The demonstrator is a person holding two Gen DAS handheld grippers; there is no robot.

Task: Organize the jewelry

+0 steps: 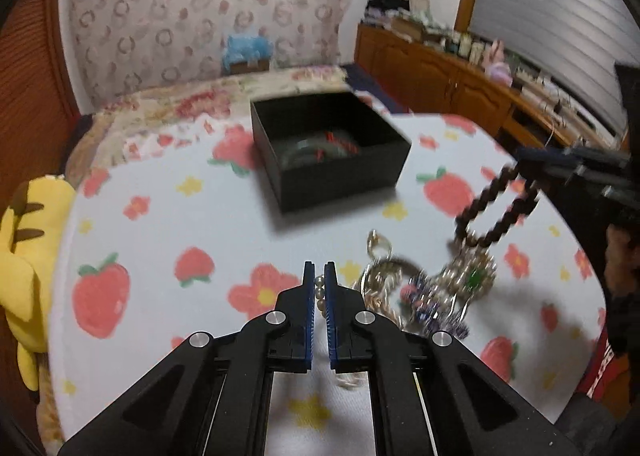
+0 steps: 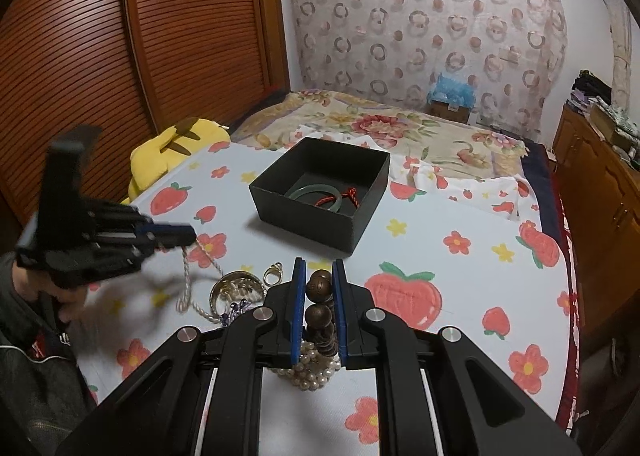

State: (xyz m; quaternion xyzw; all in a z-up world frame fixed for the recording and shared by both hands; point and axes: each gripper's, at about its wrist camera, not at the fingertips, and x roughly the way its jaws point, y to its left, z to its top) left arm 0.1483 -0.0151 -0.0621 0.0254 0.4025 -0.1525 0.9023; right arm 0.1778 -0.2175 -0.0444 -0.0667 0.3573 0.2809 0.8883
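In the left wrist view my left gripper [image 1: 319,270] is shut on a pearl strand [image 1: 319,292], with its beads showing between the blue pads. The right wrist view shows that gripper [image 2: 191,234] raised at the left, the pale strand [image 2: 185,276] hanging from it down to the cloth. My right gripper [image 2: 318,264] is shut on a brown wooden bead bracelet [image 2: 319,288]; its loop [image 1: 492,212] dangles from that gripper [image 1: 522,162] over a jewelry pile [image 1: 424,288]. A black open box [image 1: 340,180] [image 2: 304,220] holds a green bangle [image 2: 316,192] and a red cord.
A gold ring [image 2: 273,272] and a gold bangle [image 2: 236,284] lie on the strawberry-print cloth [image 2: 460,296]. A pearl cluster [image 2: 308,370] sits under my right gripper. A yellow plush toy [image 1: 24,256] is at the table's left edge; a bed lies behind it.
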